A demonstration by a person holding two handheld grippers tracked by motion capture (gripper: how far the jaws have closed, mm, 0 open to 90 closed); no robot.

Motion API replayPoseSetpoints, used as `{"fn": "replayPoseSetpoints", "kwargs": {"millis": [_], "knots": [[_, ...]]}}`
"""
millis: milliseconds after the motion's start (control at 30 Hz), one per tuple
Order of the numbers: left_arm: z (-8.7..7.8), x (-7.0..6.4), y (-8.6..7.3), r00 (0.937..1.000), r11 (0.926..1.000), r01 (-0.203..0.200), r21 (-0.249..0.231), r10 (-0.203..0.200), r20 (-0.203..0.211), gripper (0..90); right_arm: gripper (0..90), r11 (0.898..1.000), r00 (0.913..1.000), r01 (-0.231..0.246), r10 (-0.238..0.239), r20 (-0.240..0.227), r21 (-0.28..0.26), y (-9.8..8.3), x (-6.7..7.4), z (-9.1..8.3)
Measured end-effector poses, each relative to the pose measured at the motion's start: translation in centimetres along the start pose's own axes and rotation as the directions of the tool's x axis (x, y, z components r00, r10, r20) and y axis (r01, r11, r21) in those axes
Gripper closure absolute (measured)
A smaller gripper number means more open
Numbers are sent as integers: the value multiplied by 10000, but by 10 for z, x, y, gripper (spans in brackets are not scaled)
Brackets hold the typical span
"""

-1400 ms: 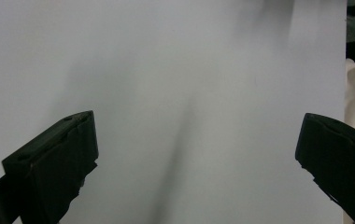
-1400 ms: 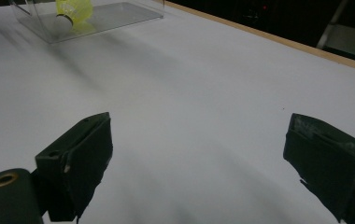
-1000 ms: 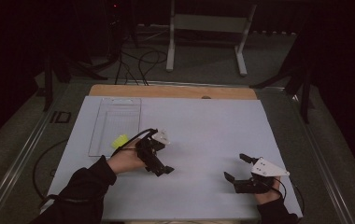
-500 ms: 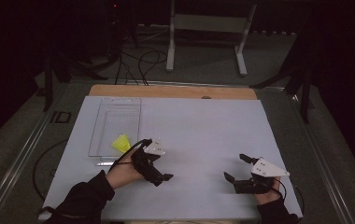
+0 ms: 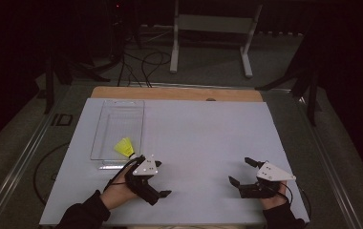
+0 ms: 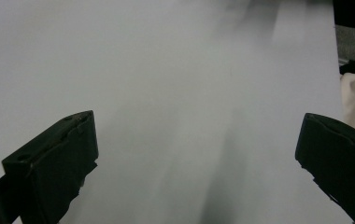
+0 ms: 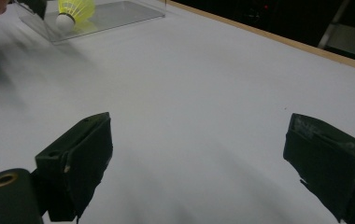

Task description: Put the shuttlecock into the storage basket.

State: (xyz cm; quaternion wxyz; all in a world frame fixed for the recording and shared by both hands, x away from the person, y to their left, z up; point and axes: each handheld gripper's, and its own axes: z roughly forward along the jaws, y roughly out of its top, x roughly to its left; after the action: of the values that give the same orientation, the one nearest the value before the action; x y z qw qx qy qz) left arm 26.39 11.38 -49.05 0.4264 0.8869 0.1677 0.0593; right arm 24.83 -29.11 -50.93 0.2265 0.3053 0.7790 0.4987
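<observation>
A yellow shuttlecock (image 5: 124, 147) (image 7: 74, 10) lies in the near end of a clear plastic tray (image 5: 111, 132) (image 7: 119, 11) on the white table. My left gripper (image 5: 156, 195) is held low over the table just in front of the tray, to its right, jaws wide open and empty; its own view shows bare white table between them (image 6: 196, 163). My right gripper (image 5: 242, 171) rests at the near right of the table, open, with nothing between its jaws (image 7: 196, 154).
The white sheet (image 5: 203, 138) covers a wooden table whose far edge (image 5: 179, 93) shows as a tan strip. A white metal stand (image 5: 208, 28) and cables (image 5: 141, 62) lie on the dark floor beyond. Metal rails (image 5: 17, 162) flank the table.
My left gripper has drawn back from the tray toward the near edge and turned its jaws to the right. The shuttlecock stays in the tray. The right gripper has not moved.
</observation>
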Motion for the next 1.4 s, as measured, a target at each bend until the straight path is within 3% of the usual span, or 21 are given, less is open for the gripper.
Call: {"fn": "replayPoseSetpoints", "kwargs": {"millis": [233, 400, 600, 800, 1033, 1400], "knots": [[-4, -2, -22, 10000, 9999, 56, 92, -56, -35, 0, 81, 10000, 10000, -9, 9, -37, 30, 0, 0, 1], [-11, 1, -33, 9979, 9994, 224, -252, -209, 612, 0, 81, 10000, 10000, 3, -3, -44, 33, -1, 0, 1], [-22, 6, -42, 9977, 9944, 575, -883, -539, 420, 0, 81, 10000, 10000, 16, -15, -55, 23, -1, 0, 1], [-25, 7, -50, 9975, 9914, 686, -1116, -662, 242, 0, 81, 10000, 10000, 11, -10, -68, 29, -1, 0, 1], [-30, 6, -57, 9962, 9910, 811, -1065, -840, -223, 0, 81, 10000, 9999, -34, 35, -120, 45, -2, 0, 1], [-30, 7, -57, 9946, 9851, 1017, -1385, -1035, -56, 0, 81, 10000, 9999, -10, 11, -149, 86, -2, 0, 2]]}}
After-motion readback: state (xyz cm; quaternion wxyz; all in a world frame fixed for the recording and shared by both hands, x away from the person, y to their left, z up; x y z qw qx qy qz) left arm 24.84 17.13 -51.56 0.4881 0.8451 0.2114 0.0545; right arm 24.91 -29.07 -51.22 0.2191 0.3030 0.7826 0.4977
